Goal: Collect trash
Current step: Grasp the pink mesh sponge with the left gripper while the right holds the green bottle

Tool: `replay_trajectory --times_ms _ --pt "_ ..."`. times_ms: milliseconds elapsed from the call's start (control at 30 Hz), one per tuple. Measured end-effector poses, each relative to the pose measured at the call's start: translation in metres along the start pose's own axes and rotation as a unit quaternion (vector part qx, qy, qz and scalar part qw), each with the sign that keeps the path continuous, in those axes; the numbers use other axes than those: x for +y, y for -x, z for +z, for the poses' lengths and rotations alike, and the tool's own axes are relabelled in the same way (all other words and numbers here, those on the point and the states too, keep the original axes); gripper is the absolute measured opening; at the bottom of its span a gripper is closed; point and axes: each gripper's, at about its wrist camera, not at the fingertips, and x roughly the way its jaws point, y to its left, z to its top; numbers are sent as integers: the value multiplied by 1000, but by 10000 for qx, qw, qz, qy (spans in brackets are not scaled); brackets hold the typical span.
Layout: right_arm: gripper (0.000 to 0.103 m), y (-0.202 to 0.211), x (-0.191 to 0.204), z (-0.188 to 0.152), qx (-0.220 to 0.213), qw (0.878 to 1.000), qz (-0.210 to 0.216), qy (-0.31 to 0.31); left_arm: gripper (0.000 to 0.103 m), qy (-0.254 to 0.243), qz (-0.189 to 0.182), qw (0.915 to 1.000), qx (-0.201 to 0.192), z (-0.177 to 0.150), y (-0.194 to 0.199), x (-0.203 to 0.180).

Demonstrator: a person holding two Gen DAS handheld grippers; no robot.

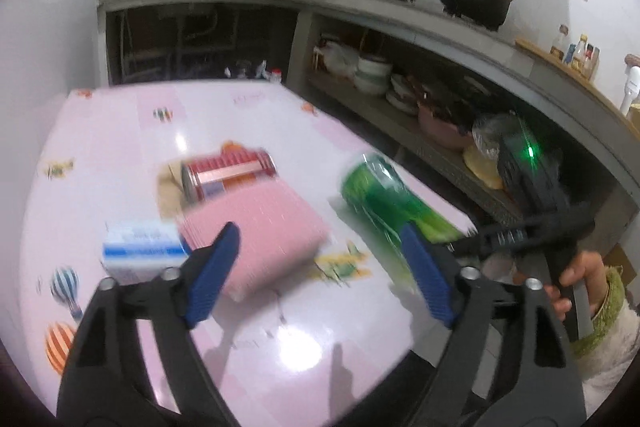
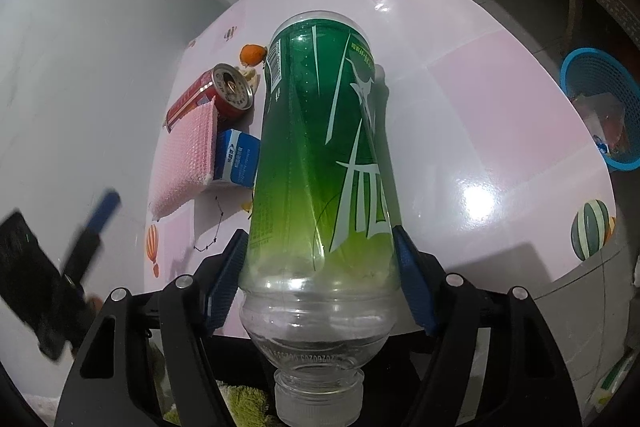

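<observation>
Holding one green bottle (image 2: pixel 320 155), cap end toward the person: right claw (image 2: pixel 320 279) clamped on its lower body.

Left claw (image 1: pixel 320 267) wide apart, empty, above the table (image 2: pixel 480 107). Remaining trash: red can (image 2: pixel 224 91), pink sponge (image 2: pixel 184 163), blue-white carton (image 2: pixel 238 159), all at the bottle's 9 o'clock. Risks: smooth, tapering plastic may slip from the pads; blue basket (image 2: pixel 600 99) sits off the table at 3 o'clock, so a long carry could drop it.

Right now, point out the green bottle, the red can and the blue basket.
green bottle (image 2: pixel 320 155): right wrist view, on its label.
red can (image 2: pixel 232 91): right wrist view, on its top.
blue basket (image 2: pixel 592 55): right wrist view, on its rim.
</observation>
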Motion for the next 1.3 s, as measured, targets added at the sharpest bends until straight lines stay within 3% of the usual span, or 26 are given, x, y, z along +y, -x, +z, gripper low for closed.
replay_trajectory --times_ms 167,300,433,600,767,900,1100,1300 --pt "69 -1 -1 1 25 10000 84 28 91 -723 -558 9956 205 24 -17 13" --pt "69 1 -8 2 28 9998 195 2 91 -1046 -633 9904 647 37 -42 24" --pt "69 1 -12 1 22 9996 266 -38 91 -1057 -777 9844 1169 40 -68 36" --pt "69 0 -13 1 6 9995 310 -59 91 -739 -1005 9817 1438 38 -82 54" --pt "69 0 -10 0 -9 9996 275 -17 91 -892 -931 9769 1703 23 -85 52" --pt "69 0 -10 0 -10 9996 286 -37 91 -1051 -942 9756 1680 16 -75 42" --pt "69 0 -9 0 -14 9996 264 -38 91 -1497 -527 9700 1839 -7 -66 14" --pt "69 0 -10 0 -9 9996 262 -51 91 -1476 -635 9700 1826 -31 -44 -11"
